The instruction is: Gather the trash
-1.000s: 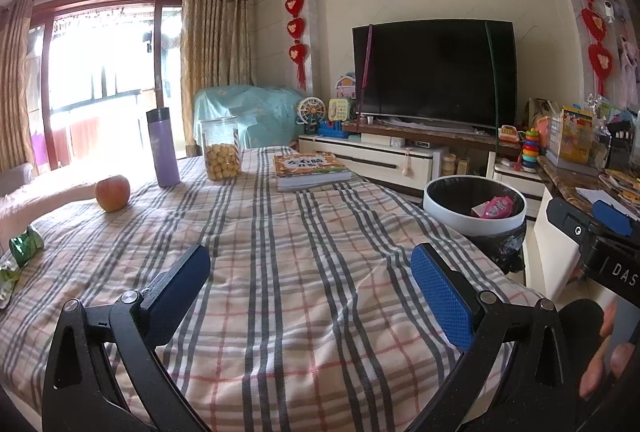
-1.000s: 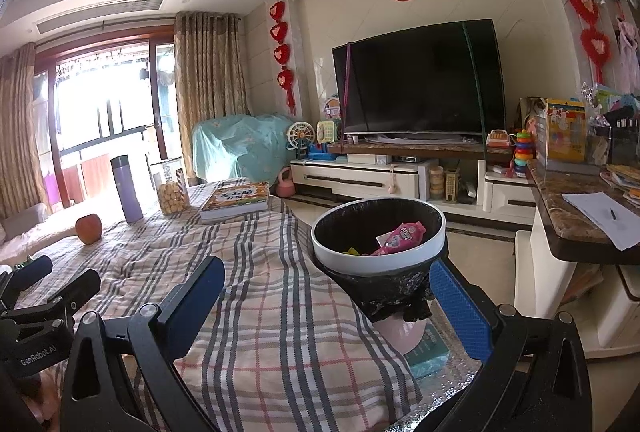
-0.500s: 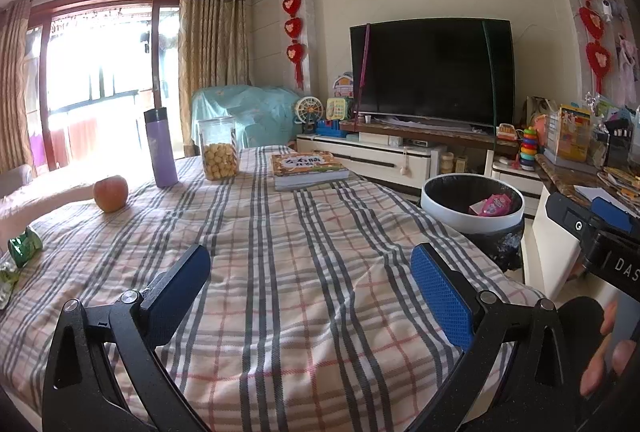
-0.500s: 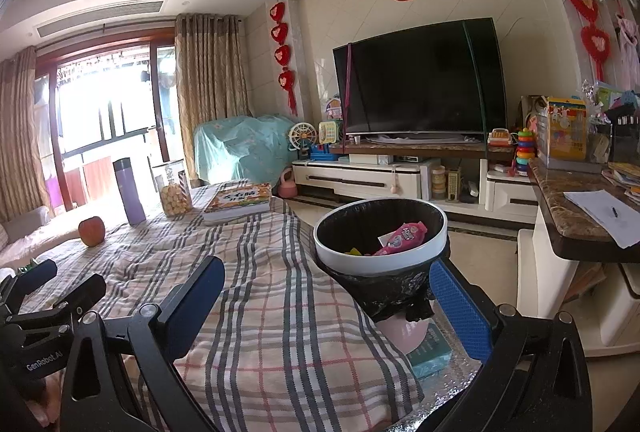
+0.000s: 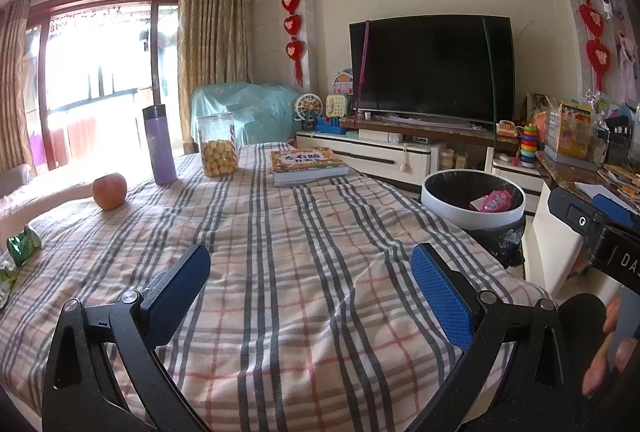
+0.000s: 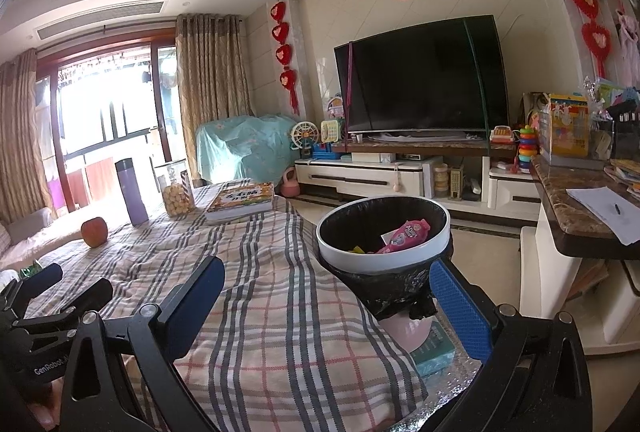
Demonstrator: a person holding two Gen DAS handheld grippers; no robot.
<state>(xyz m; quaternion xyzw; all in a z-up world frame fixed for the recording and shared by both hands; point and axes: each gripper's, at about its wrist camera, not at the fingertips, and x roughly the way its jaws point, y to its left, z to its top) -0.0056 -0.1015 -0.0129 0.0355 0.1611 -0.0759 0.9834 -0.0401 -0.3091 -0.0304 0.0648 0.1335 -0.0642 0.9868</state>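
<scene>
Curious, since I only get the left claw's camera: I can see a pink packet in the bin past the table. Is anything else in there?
Observer: Yes. The right wrist view shows a yellow scrap lying beside the pink packet in the bin.
Operator: What does the bin look like lower down?
Observer: Under the black liner its body is pink, and a teal box sits next to it. I cannot see its base.
Operator: Is the other claw holding anything?
Observer: No. The right claw is open and empty, pointed towards the bin.
</scene>
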